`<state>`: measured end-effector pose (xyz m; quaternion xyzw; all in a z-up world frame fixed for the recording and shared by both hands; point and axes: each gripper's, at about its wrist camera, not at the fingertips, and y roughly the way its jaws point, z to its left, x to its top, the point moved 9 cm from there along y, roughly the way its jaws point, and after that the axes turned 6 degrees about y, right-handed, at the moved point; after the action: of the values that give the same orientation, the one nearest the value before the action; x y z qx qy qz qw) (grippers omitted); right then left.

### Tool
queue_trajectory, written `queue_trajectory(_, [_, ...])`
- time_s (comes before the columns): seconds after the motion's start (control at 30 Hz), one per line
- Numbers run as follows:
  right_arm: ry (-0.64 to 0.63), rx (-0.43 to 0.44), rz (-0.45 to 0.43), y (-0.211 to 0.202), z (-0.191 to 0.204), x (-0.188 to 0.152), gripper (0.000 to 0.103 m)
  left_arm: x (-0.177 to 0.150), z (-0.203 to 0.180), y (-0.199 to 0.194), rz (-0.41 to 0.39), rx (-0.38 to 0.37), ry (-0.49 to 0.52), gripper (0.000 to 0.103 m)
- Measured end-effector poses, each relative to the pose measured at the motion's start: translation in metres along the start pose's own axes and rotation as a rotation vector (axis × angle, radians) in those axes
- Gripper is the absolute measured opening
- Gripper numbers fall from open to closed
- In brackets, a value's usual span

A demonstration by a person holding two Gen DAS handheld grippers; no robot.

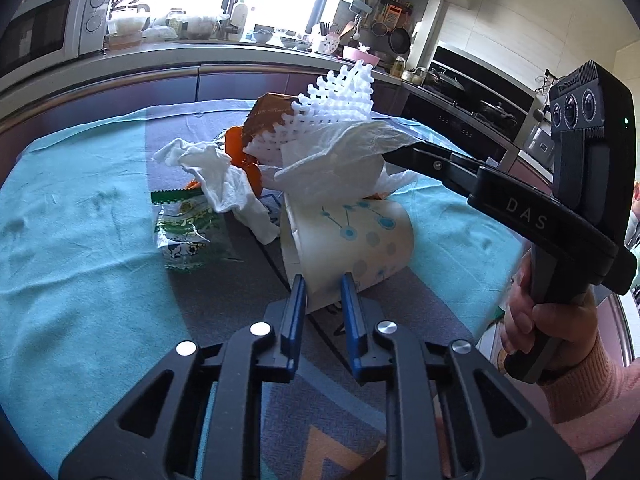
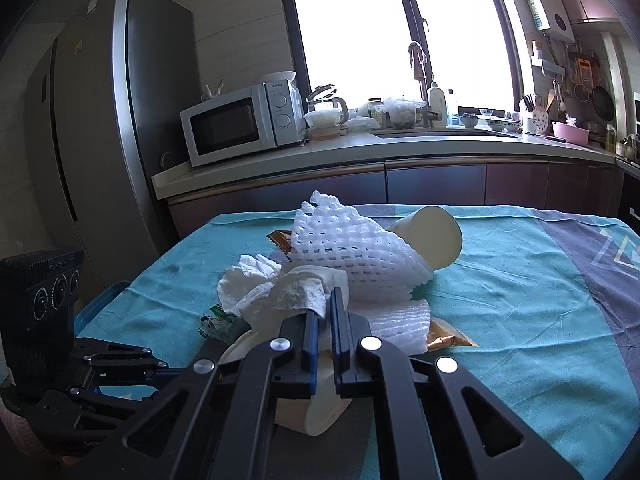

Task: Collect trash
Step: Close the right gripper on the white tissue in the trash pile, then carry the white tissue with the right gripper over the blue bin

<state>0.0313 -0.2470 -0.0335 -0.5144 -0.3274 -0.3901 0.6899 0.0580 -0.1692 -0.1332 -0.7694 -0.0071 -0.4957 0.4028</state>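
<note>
A heap of trash lies on the teal tablecloth [image 1: 80, 264]. My left gripper [image 1: 323, 286] is shut on the rim of a white paper cup with blue dots [image 1: 360, 236], which lies on its side. My right gripper [image 2: 323, 300] is shut on a crumpled white tissue [image 2: 292, 292]; in the left wrist view this tissue [image 1: 340, 160] hangs over the cup's mouth from the right gripper's fingers [image 1: 404, 156]. White foam fruit netting [image 1: 340, 100], another tissue [image 1: 224, 176], a green snack wrapper [image 1: 184, 232], orange peel [image 1: 240, 152] and a brown wrapper [image 1: 268, 112] lie behind. A second plain paper cup [image 2: 432, 236] lies beyond the netting.
A kitchen counter [image 2: 360, 152] with a microwave [image 2: 240, 124], sink and utensils runs behind the table. A fridge [image 2: 112, 100] stands at the left. A stove [image 1: 472, 104] is at the right. A blue bin edge [image 2: 100, 300] shows beside the table's left side.
</note>
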Motion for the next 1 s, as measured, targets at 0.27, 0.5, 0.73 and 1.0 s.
queue_trajectory(0.27, [0.026, 0.068, -0.016, -0.012, 0.011, 0.013, 0.004, 0.004, -0.002, -0.037, -0.050, -0.032, 0.013, 0.003])
queue_trajectory(0.5, [0.033, 0.124, -0.017, -0.015, 0.029, 0.019, 0.004, 0.001, 0.004, -0.078, -0.090, -0.010, 0.020, 0.003])
queue_trajectory(0.73, [0.002, 0.203, -0.007, -0.010, 0.065, 0.022, 0.004, -0.008, 0.034, -0.125, -0.136, 0.076, -0.037, 0.003])
queue_trajectory(1.0, [-0.037, 0.338, 0.039, 0.010, 0.122, 0.022, 0.004, -0.014, 0.075, -0.184, -0.209, 0.227, -0.105, 0.003])
